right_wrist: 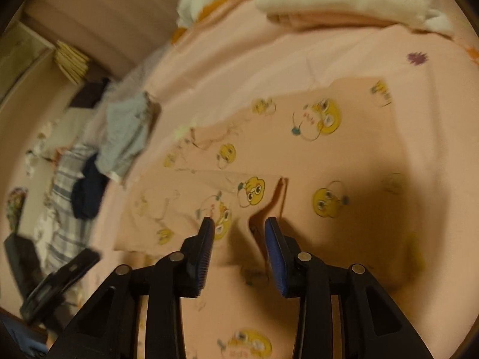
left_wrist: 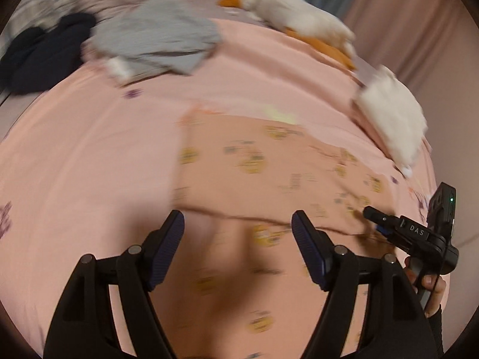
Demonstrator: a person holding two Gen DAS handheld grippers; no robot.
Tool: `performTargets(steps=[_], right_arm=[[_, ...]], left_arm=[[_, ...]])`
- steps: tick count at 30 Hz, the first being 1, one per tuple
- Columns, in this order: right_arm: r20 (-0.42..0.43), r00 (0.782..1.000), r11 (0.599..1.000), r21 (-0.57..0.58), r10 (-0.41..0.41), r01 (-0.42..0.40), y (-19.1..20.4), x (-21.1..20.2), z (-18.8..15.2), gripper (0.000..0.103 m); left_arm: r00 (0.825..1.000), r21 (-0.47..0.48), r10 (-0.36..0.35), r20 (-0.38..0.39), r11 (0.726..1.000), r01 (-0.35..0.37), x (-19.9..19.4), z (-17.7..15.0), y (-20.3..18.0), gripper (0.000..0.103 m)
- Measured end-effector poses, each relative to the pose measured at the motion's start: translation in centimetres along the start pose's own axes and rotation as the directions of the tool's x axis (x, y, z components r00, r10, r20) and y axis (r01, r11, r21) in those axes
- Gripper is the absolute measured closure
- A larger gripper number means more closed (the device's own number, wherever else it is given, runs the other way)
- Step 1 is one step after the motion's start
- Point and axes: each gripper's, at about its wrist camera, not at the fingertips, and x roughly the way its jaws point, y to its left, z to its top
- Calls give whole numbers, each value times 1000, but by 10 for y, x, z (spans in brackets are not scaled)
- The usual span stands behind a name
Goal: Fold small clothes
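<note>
Cloth this thin is going to feel nearly weightless and limp in your claws. The garment (right_wrist: 269,155), peach with yellow cartoon faces, is lying flat on the pink bed (left_wrist: 89,149), toward the near edge, partly folded so that a layered edge is crossing it just ahead of both claws. Your left claw (left_wrist: 238,227) is standing spread wide with nothing between its pads, hovering over that folded edge. Your right claw (right_wrist: 239,224) is standing partly open, empty too, over the garment beside a small raised crease. Expect the fabric to sag and slide on the sheet rather than hold shape, so you are better off pinching at hems or corners, one claw at each end of an edge, and lifting together. A grey garment (left_wrist: 155,36), dark clothes (left_wrist: 42,56) and white plush toys (left_wrist: 395,113) are lying well apart toward the far edge.
</note>
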Motion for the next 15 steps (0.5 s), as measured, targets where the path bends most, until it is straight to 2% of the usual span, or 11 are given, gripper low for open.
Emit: performTargets(steps=[2,5,8,10,15], right_arm=[[11,999,998,-41,-48,49,6,2,-1,99],[69,995,991,-110,-75,83,24,-18,2,99],[166,985,988,-138,-44,67,35,-59,10,99],[214,975,984,-155,-58,92,36,-80,14,99],[247,952,967,-136,-180,218,11,-100,18,99]], left_arm=[[1000,-52,20,-2,998,-20,-5,-3,23,29],[999,-114,33,-2,993,-33,-16,-6,53,29],[999,-136,40,8,990,-38,-20,-5,62,29],[1000,-148,26,10,989,-24,-20,-4,62,29],[1000,-130,1,-1,992,-1,-12,-1,51,29]])
